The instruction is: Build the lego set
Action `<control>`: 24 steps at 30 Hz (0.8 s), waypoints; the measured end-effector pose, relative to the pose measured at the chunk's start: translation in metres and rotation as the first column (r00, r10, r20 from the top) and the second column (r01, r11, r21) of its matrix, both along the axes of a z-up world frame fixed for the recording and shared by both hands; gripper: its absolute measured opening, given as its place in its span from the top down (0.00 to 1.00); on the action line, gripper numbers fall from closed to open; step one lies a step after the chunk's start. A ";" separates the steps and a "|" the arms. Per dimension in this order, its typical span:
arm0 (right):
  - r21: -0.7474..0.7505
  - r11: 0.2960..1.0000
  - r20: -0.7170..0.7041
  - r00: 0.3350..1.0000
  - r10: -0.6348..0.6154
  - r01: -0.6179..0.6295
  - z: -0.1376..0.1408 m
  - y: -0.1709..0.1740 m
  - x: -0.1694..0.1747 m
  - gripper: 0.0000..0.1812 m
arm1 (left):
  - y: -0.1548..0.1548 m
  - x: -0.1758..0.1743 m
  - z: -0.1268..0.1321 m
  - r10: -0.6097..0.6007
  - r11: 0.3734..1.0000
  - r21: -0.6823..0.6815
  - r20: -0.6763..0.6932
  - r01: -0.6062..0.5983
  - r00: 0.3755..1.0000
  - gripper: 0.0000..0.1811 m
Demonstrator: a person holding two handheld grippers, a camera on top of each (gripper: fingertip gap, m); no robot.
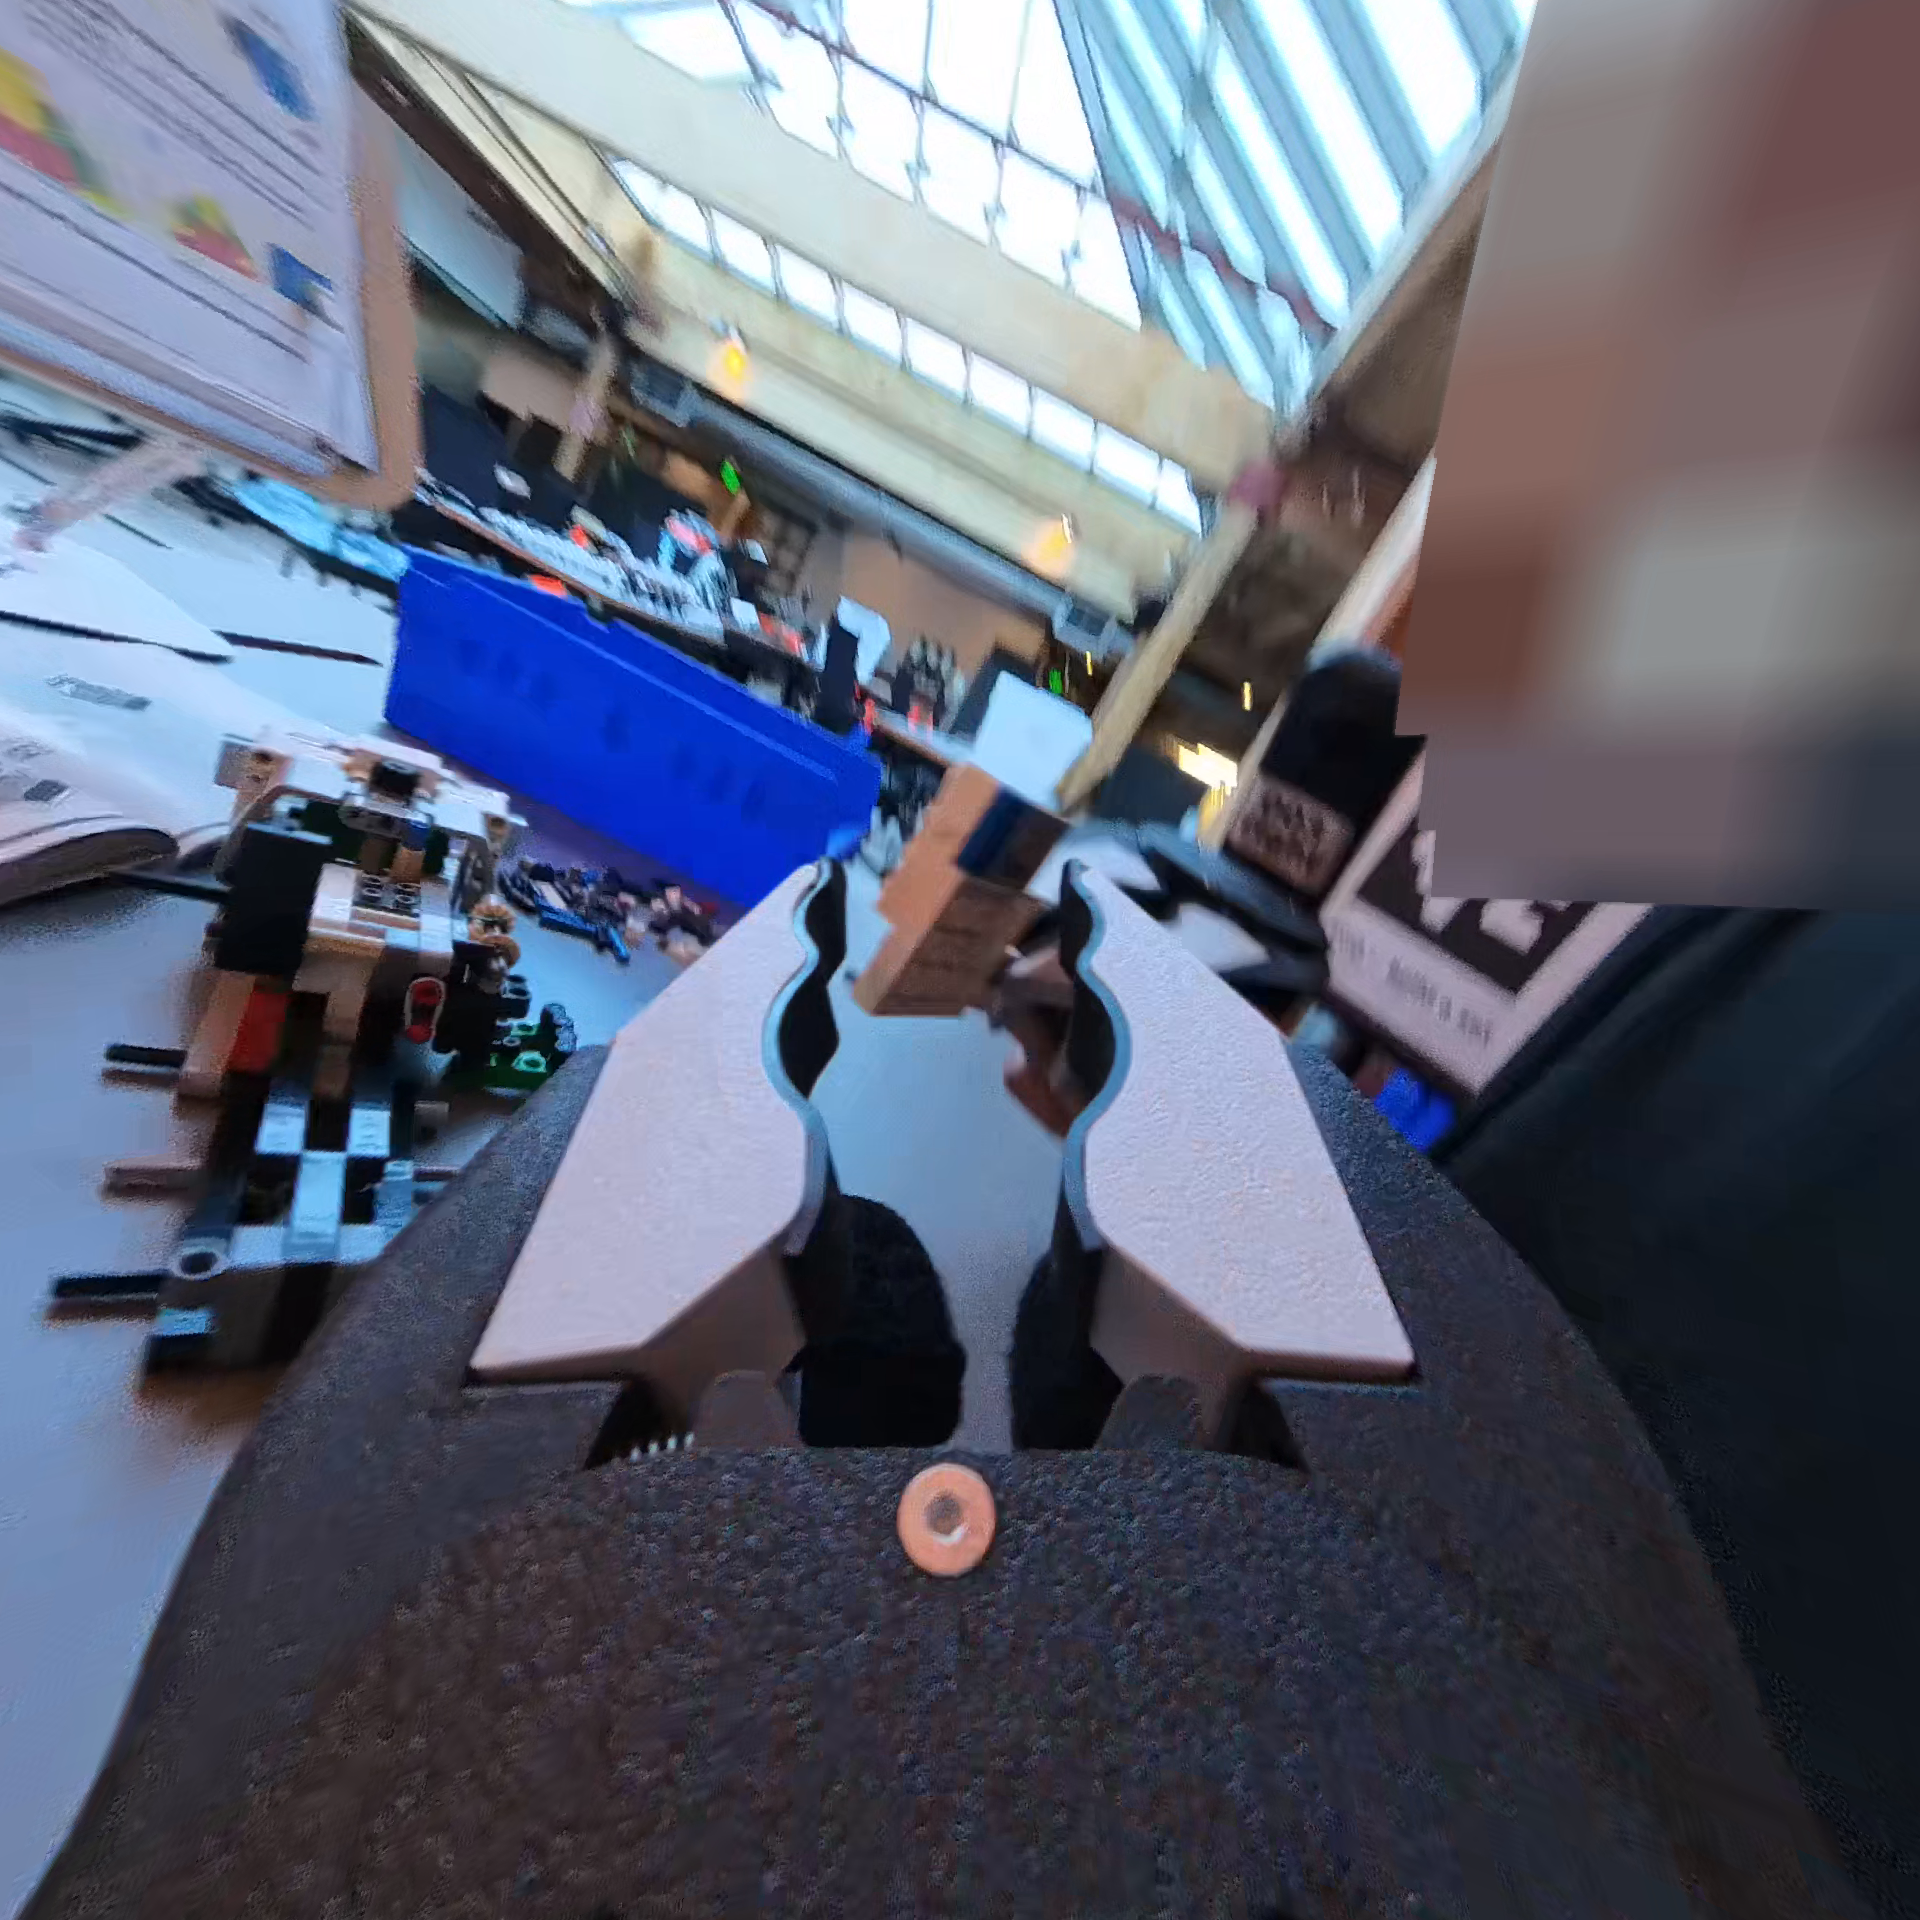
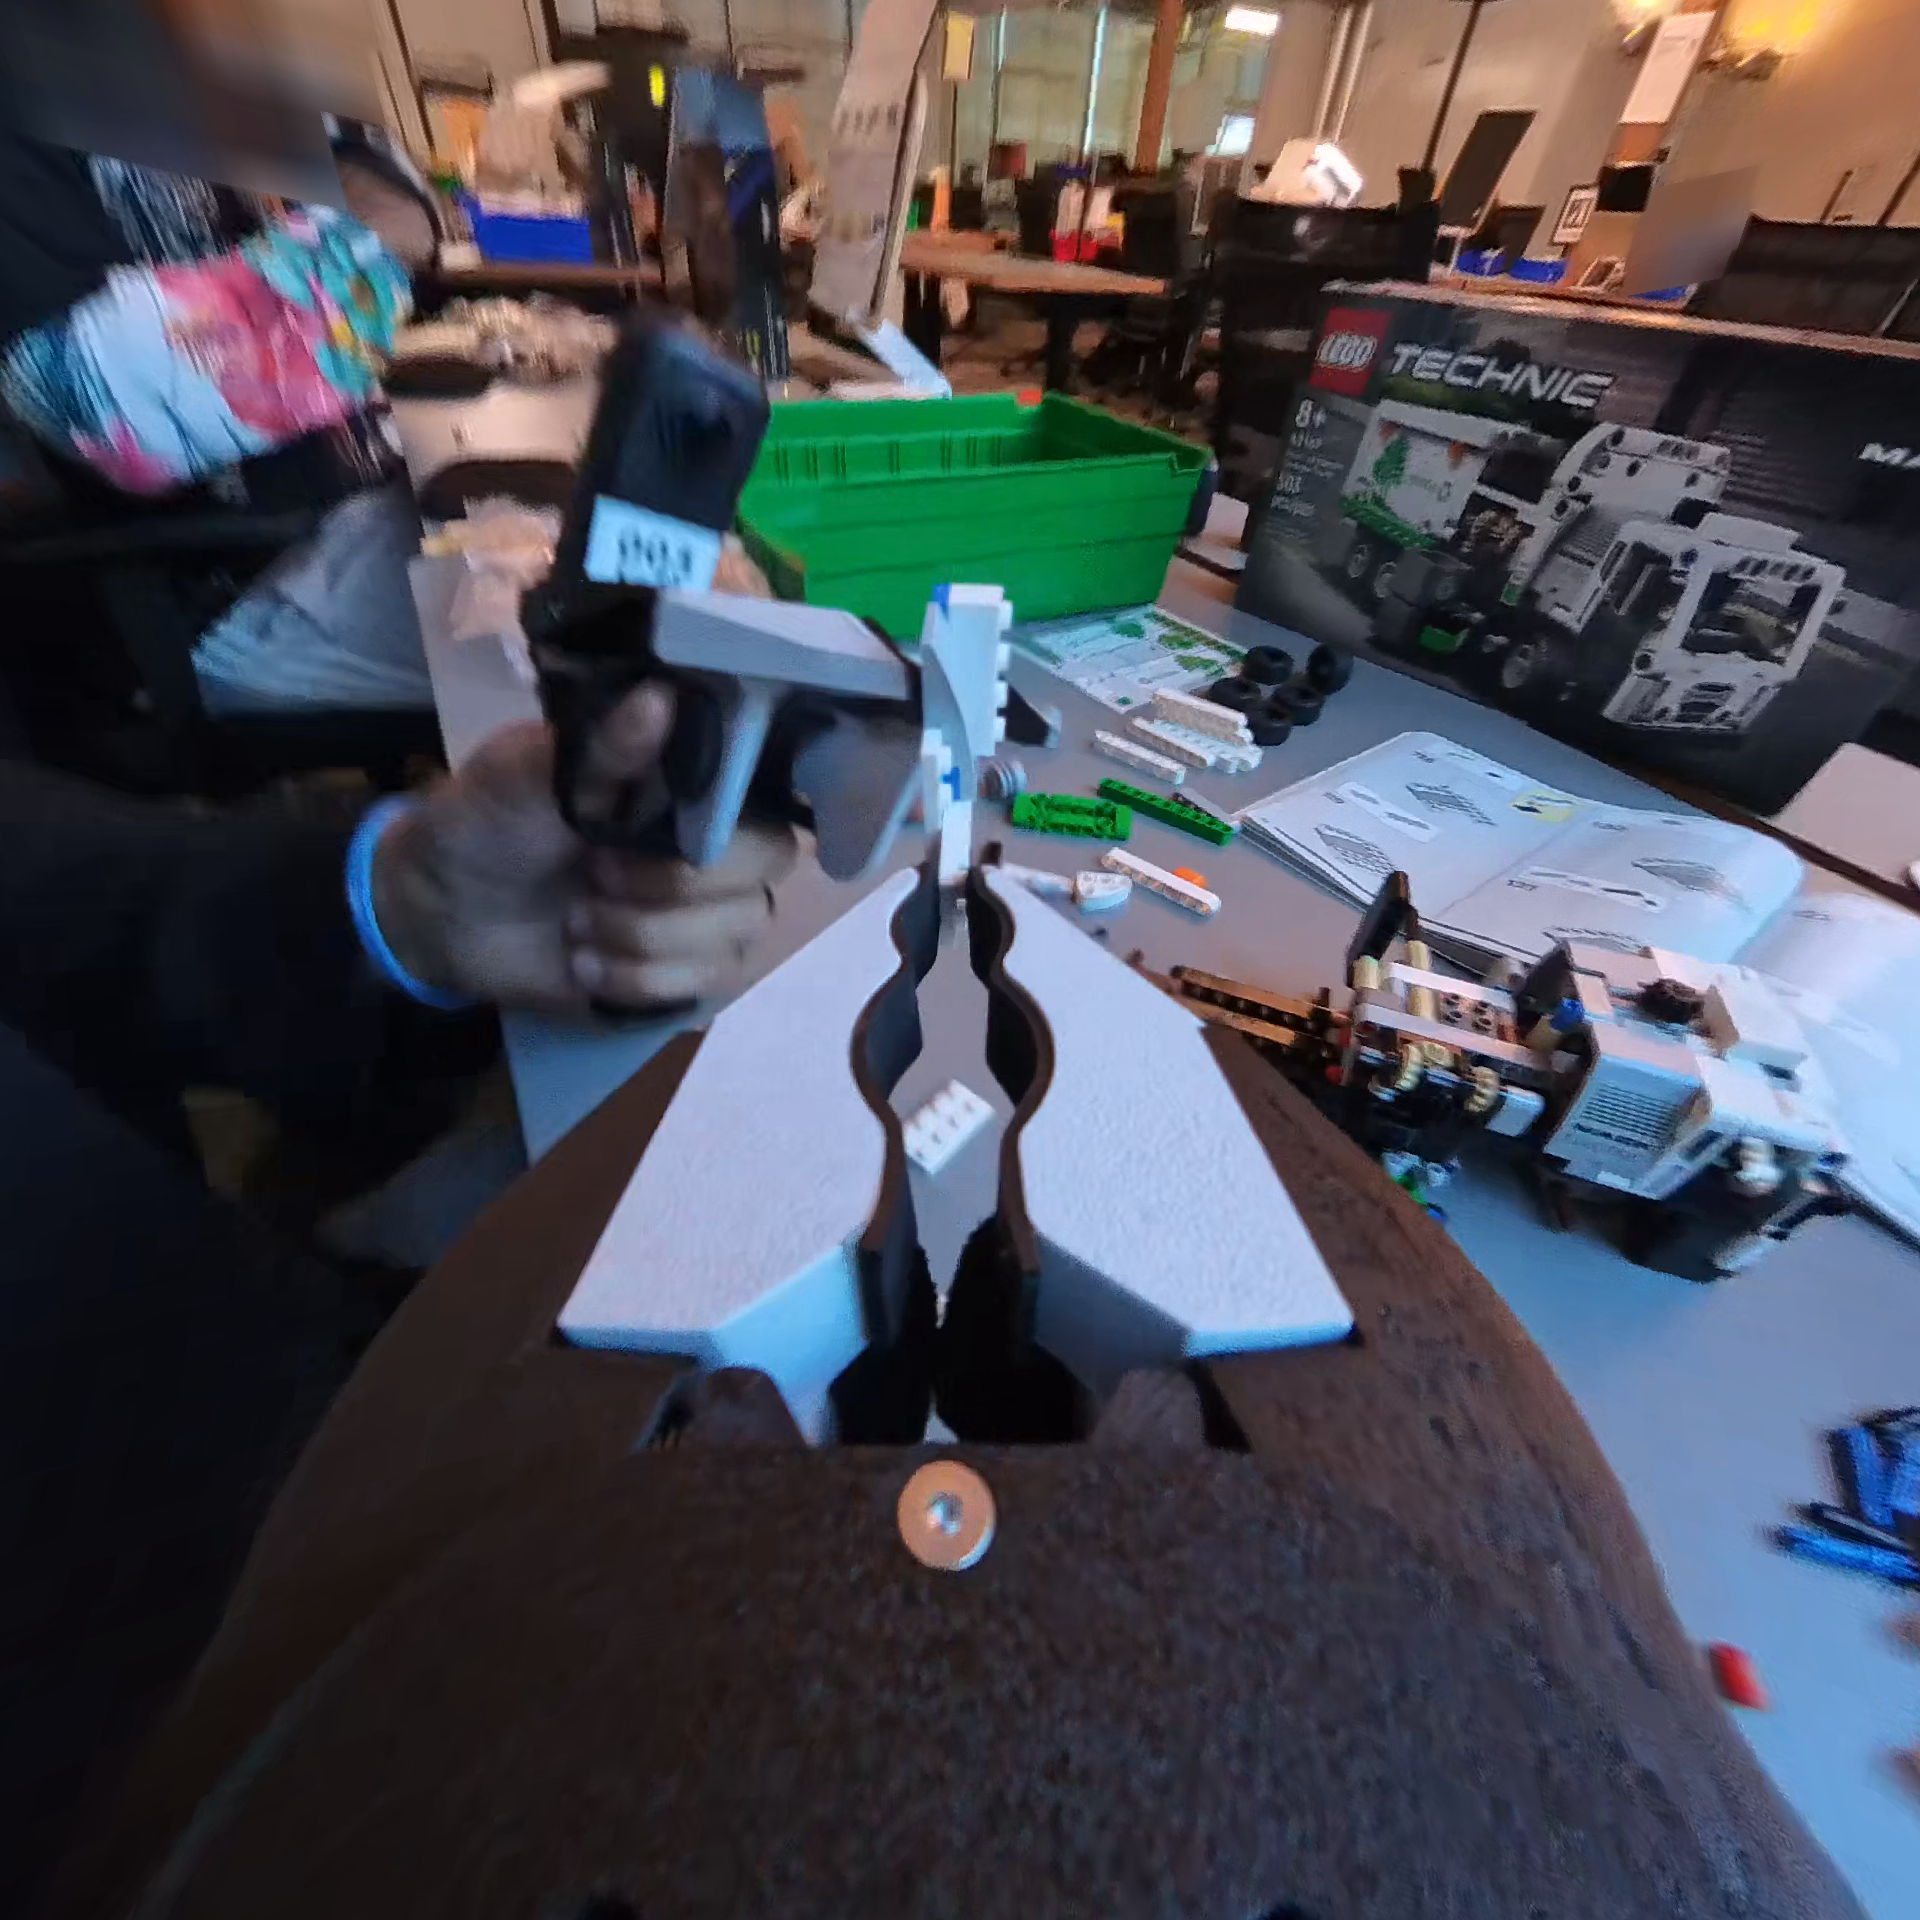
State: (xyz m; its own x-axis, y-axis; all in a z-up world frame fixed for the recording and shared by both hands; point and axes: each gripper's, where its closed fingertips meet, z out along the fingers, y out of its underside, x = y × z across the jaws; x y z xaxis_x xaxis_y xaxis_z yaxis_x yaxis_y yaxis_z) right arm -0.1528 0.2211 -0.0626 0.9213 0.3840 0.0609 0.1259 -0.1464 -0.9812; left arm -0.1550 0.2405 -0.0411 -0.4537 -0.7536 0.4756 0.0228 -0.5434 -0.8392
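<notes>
While the left gripper (image 2: pixel 935 717) clamps the white-and-blue brick sub-assembly (image 2: pixel 961 707) above the grey table (image 2: pixel 1558 1403), the nearly closed right gripper (image 2: pixel 951 888) pinches its lower tip; light, rigid, snap-prone, best held by flat sides.

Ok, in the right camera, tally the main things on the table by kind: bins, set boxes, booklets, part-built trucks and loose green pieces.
Green bin: 1
Set box: 1
Open booklet: 1
Part-built truck: 1
Loose green pieces: 2
Total: 6
</notes>
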 end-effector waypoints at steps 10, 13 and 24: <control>-0.147 0.958 0.340 0.897 0.282 -0.245 -0.038 -0.012 -0.005 0.98 | -0.026 -0.003 -0.070 -0.093 0.471 0.829 -0.294 0.302 0.951 0.81; -0.189 0.945 0.327 0.891 0.316 -0.266 -0.045 -0.012 -0.006 0.98 | -0.026 -0.001 -0.082 -0.118 0.387 0.856 -0.324 0.344 0.939 0.92; -0.339 0.937 0.133 0.982 0.137 -0.085 -0.077 -0.030 0.055 0.92 | 0.015 0.025 -0.091 0.070 0.018 0.996 -0.088 0.087 0.994 0.93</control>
